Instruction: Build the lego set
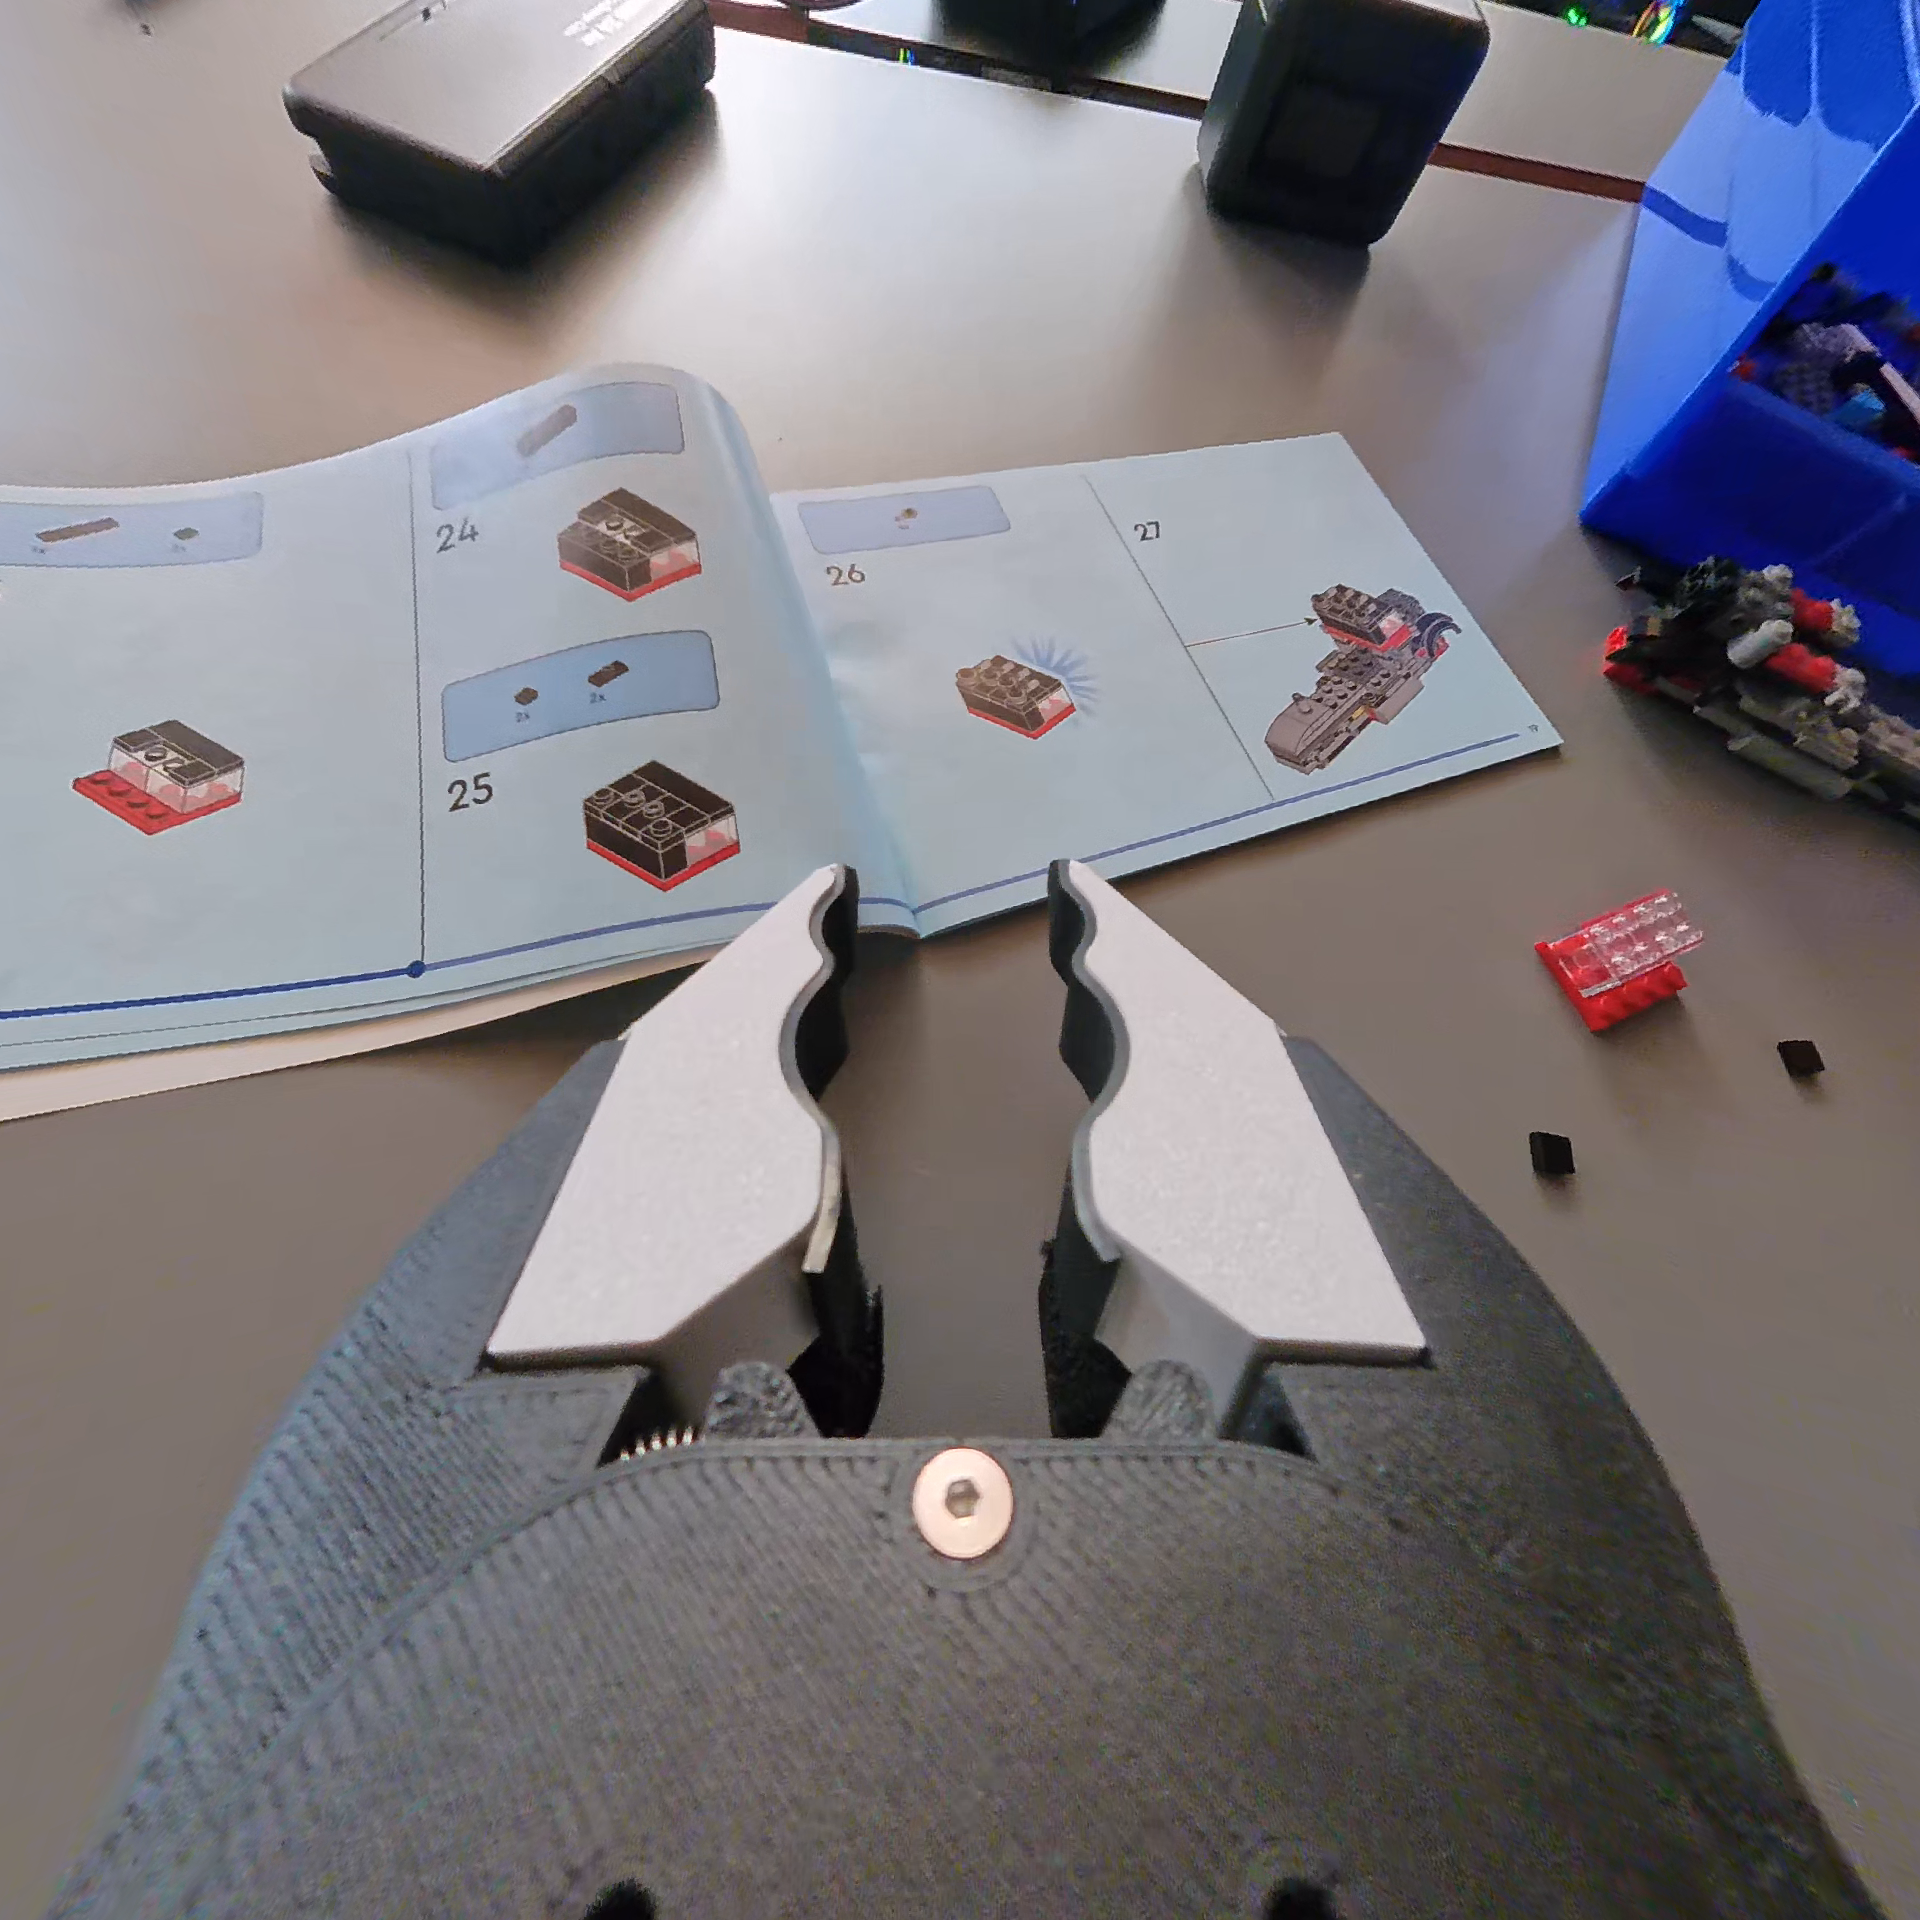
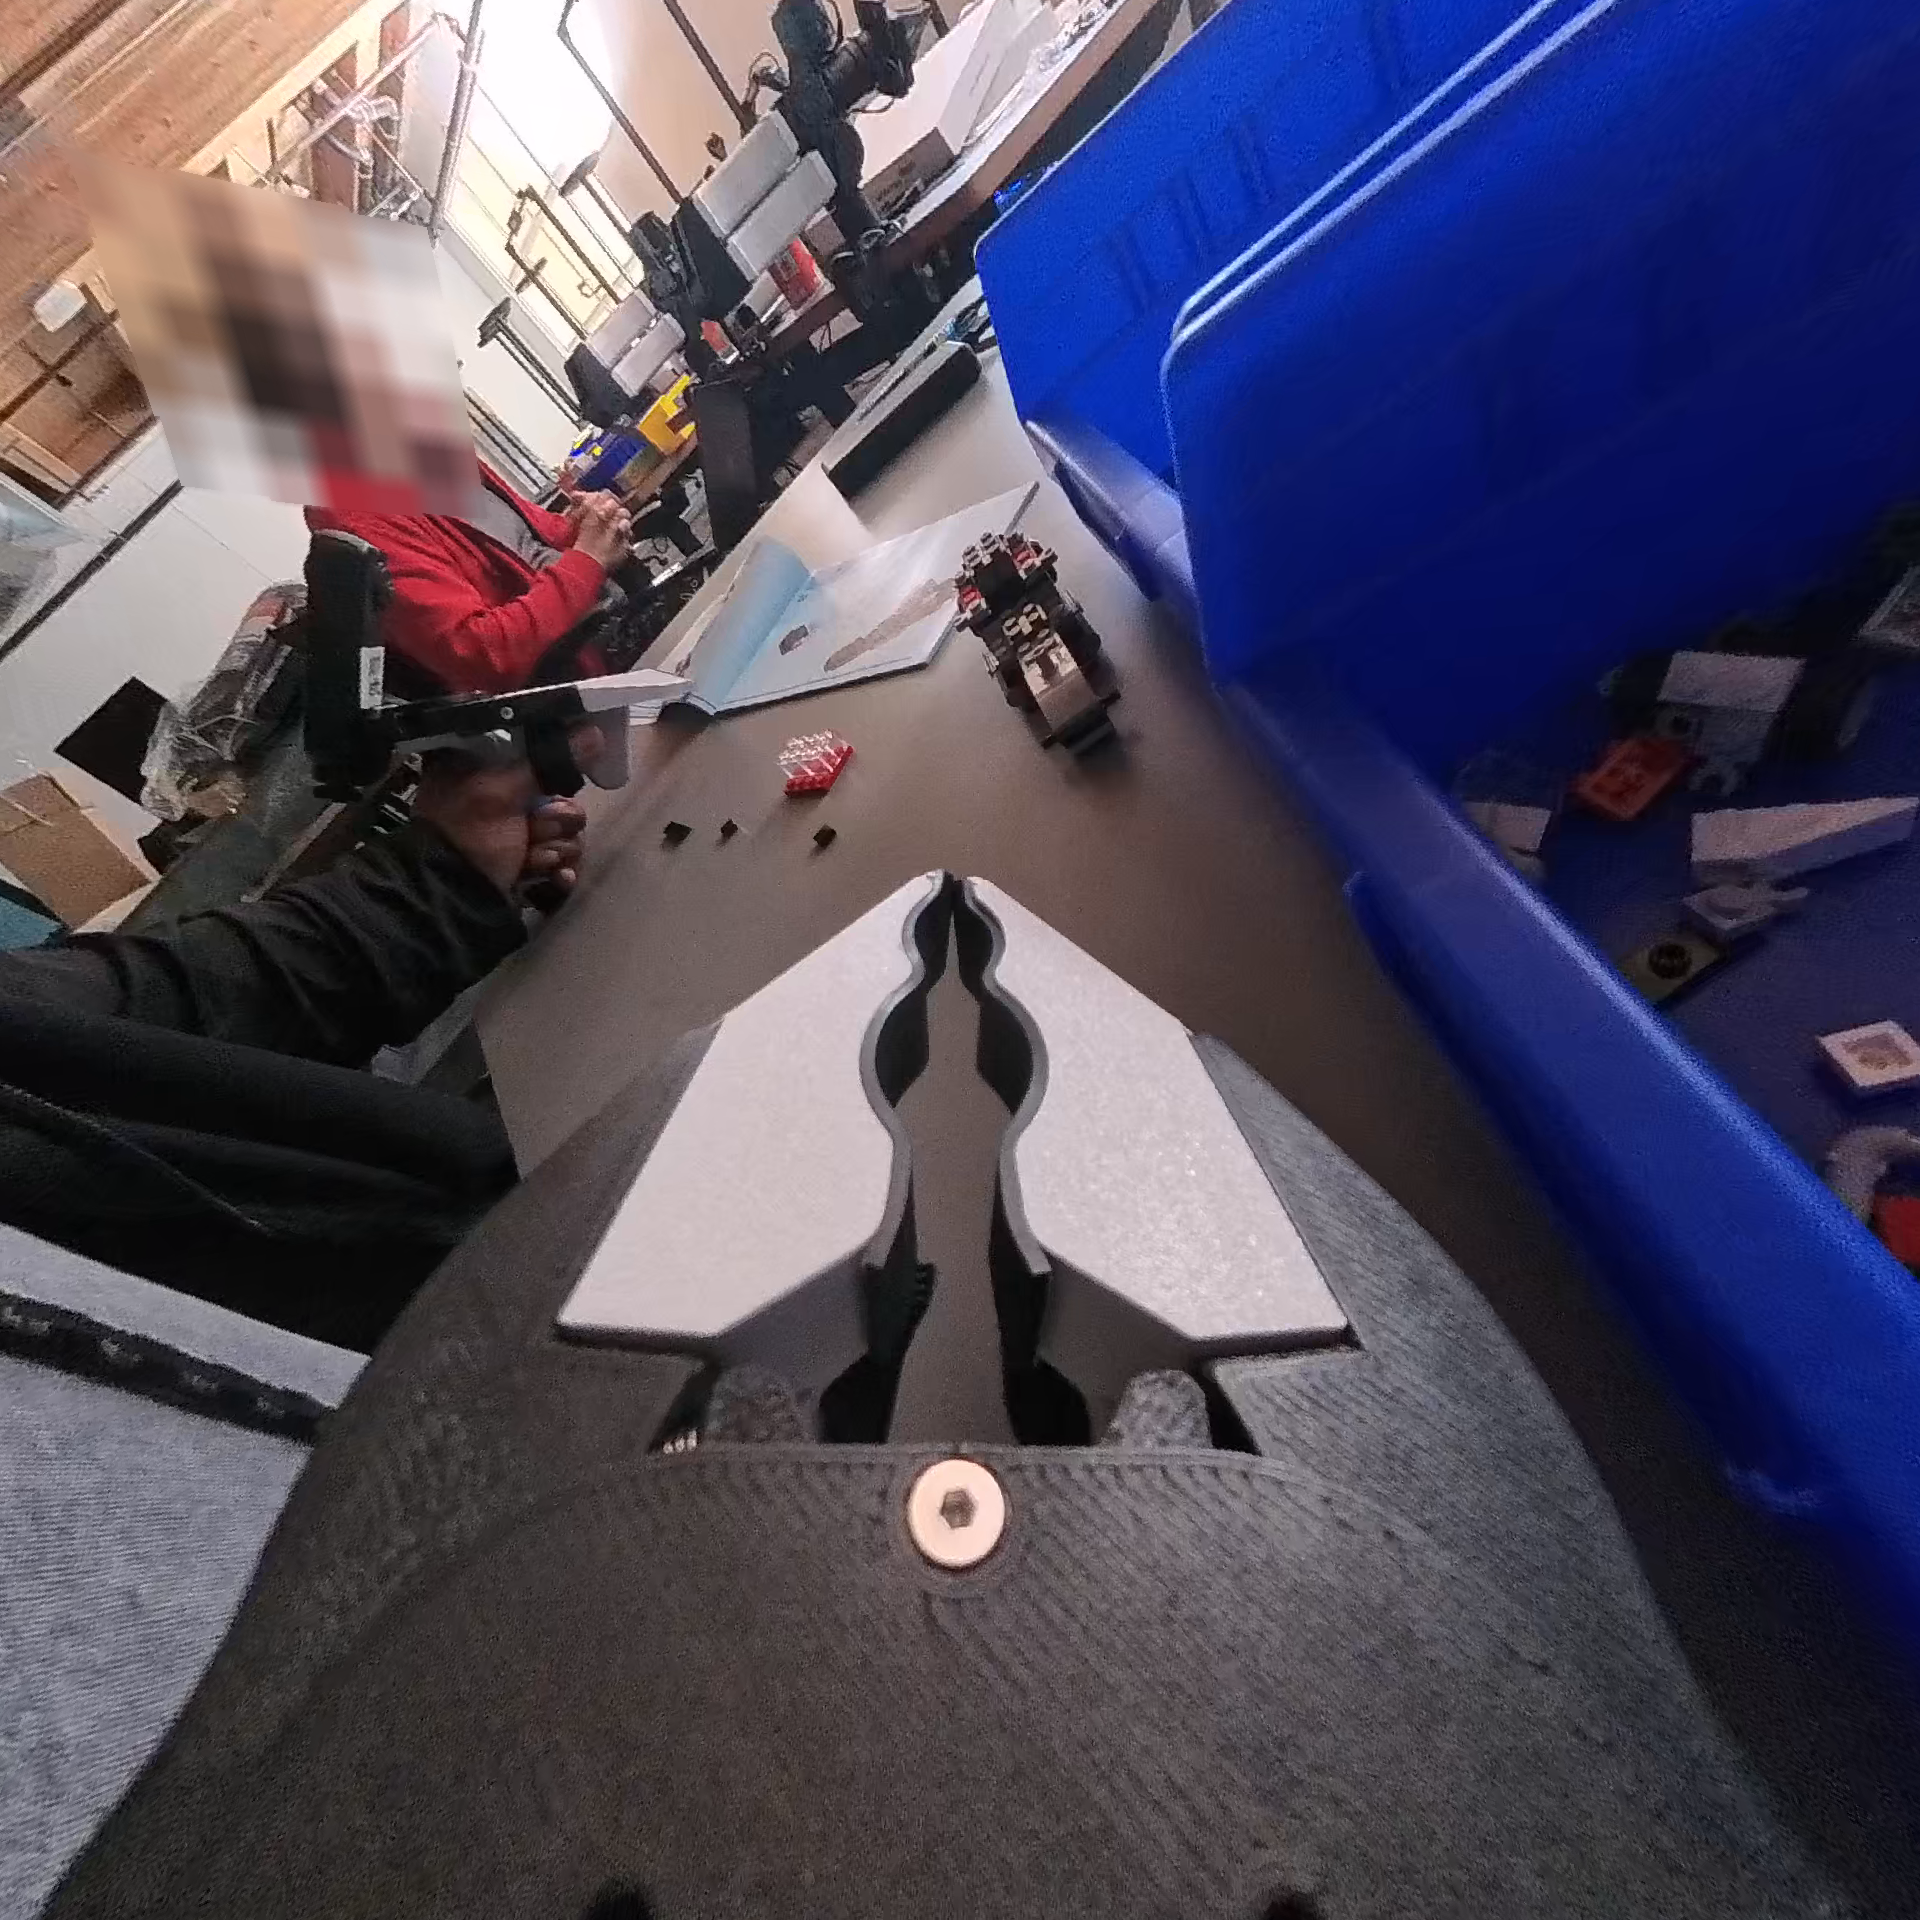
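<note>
My left gripper (image 1: 951, 883) is open and empty, hovering over the near edge of the open instruction booklet (image 1: 644, 675). A small red plate with clear bricks on it (image 1: 1616, 956) lies to its right, with two tiny black pieces (image 1: 1551, 1153) (image 1: 1800, 1058) near it. A part-built grey, black and red model (image 1: 1766, 675) sits farther right. My right gripper (image 2: 954, 888) is shut with nothing seen between its tips, low over the table. Ahead of it lie three small black pieces (image 2: 727, 829), the red and clear piece (image 2: 818, 764), the model (image 2: 1039, 644) and the booklet (image 2: 831, 623). The left gripper (image 2: 623, 717) shows at the left.
Blue parts bins (image 1: 1766, 312) (image 2: 1558, 520) full of loose bricks stand along the right. Two black boxes (image 1: 499, 104) (image 1: 1340, 114) sit at the table's (image 1: 935, 312) far side. A person in red sits in the background (image 2: 468, 582); a dark sleeve (image 2: 260, 956) holds the left gripper. The left gripper's tips are roughly 40 cm from the right gripper's.
</note>
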Tool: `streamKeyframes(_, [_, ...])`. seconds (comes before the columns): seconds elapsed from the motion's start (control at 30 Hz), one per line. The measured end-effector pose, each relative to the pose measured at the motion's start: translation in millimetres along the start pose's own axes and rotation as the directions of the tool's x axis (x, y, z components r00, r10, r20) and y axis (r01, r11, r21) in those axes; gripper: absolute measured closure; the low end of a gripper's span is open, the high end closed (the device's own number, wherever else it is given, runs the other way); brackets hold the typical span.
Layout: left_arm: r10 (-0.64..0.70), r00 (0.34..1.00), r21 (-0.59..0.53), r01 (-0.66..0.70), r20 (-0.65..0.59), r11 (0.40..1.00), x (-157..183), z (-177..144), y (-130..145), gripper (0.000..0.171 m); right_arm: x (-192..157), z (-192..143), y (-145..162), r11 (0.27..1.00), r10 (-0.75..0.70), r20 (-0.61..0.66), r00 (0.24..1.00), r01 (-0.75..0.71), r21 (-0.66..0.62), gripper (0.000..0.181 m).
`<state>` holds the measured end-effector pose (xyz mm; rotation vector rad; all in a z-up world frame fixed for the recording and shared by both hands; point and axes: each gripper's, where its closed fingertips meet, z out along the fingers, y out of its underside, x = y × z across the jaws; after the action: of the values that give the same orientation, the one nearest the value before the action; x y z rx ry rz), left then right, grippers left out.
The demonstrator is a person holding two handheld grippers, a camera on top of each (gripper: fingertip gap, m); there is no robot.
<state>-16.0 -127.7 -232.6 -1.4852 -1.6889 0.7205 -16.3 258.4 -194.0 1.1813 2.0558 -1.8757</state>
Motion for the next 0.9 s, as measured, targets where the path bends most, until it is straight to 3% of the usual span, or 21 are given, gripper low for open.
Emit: streamKeyframes(0.9, [0.016,1.000,0.004,-0.016,-0.001,1.000,1.8,-0.3,-0.3,0.134,3.2,0.5,0.4,1.000,-0.027,-0.048,0.998,0.027,0.000,0.180])
